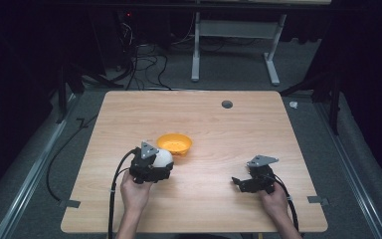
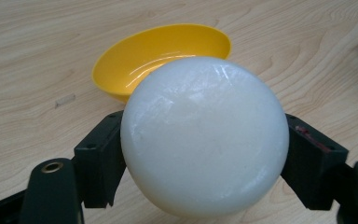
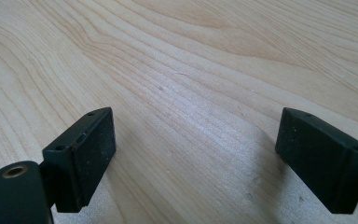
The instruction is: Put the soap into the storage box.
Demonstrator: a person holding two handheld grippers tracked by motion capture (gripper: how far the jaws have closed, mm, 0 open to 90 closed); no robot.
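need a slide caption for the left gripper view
Left gripper clamps a white ball between its jaws, just short of a yellow bowl on the wooden table.

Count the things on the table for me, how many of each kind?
Ball: 1
Bowl: 1
Grippers: 2, left and right
Total: 4

yellow bowl (image 1: 174, 144) ahead, apparently free elsewhere
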